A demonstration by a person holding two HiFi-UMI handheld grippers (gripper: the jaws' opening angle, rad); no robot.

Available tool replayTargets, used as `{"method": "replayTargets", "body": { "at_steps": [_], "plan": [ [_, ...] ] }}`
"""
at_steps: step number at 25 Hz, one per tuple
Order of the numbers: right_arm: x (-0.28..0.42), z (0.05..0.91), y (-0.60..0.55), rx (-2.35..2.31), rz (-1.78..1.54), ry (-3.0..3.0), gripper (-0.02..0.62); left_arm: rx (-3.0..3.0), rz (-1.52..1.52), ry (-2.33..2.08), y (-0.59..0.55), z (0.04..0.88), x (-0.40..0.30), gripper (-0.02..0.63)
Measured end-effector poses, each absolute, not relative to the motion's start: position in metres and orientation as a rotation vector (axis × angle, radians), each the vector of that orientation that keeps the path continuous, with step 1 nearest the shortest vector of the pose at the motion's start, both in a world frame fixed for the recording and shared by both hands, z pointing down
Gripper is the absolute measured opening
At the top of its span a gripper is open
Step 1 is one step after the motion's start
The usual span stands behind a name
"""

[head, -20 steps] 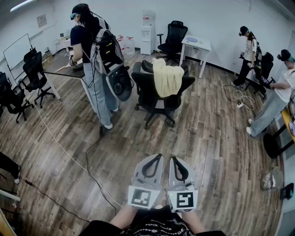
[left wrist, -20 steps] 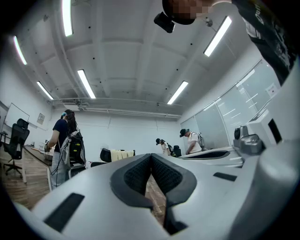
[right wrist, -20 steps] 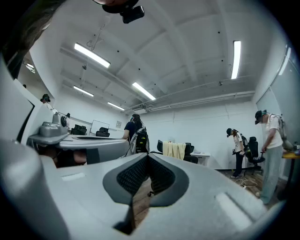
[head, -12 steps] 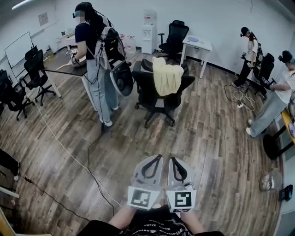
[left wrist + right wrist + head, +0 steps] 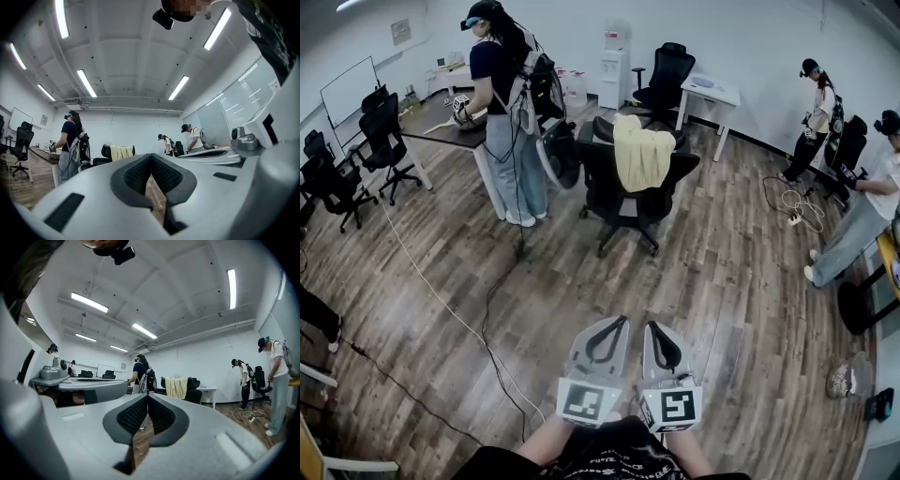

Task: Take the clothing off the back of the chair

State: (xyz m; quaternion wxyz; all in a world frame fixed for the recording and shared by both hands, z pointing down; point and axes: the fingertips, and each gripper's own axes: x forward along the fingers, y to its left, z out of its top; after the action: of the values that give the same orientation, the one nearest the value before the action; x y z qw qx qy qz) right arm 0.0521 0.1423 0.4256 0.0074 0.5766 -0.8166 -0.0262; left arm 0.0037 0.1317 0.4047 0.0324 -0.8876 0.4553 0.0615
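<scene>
Across the wood floor point(image 5: 722, 281), a pale yellow garment point(image 5: 642, 155) is draped over the back of a black office chair point(image 5: 605, 186). Left tongs point(image 5: 617, 326) and right tongs point(image 5: 658, 330) are held closed, empty, well apart from it, presumably awaiting approach.

One left tool point(image 5: 622, 321), one right tool point(image 5: 653, 325), one garment point(image 5: 642, 155).

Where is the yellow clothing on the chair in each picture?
Head view: yellow clothing, upper middle, draped over the black chair's back.
Left gripper view: small, left of centre.
Right gripper view: small, right of centre.
Shared landmark: person with backpack, standing just left of it.
</scene>
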Motion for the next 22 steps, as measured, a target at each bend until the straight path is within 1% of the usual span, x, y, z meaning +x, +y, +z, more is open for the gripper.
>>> {"method": "replayTargets", "body": {
  "at_steps": [3,8,13,16,22],
  "plan": [
    [0.061,0.426,0.146,1.788,-0.092,-2.573,0.005,-2.724,0.202,1.418,0.136,0.408,0.012,0.009],
    [0.072,0.427,0.147,1.803,-0.075,-2.585,0.006,-2.696,0.124,1.404,0.143,0.412,0.022,0.009],
    [0.079,0.431,0.148,1.793,-0.084,-2.570,0.007,-2.785,0.193,1.388,0.142,0.411,0.030,0.009],
    [0.083,0.435,0.139,1.785,-0.115,-2.555,0.048,-2.775,0.193,1.367,0.133,0.411,0.034,0.009],
    [0.094,0.437,0.116,1.828,-0.086,-2.536,0.048,-2.769,0.175,1.333,0.110,0.415,0.038,0.009]
  ]
}}
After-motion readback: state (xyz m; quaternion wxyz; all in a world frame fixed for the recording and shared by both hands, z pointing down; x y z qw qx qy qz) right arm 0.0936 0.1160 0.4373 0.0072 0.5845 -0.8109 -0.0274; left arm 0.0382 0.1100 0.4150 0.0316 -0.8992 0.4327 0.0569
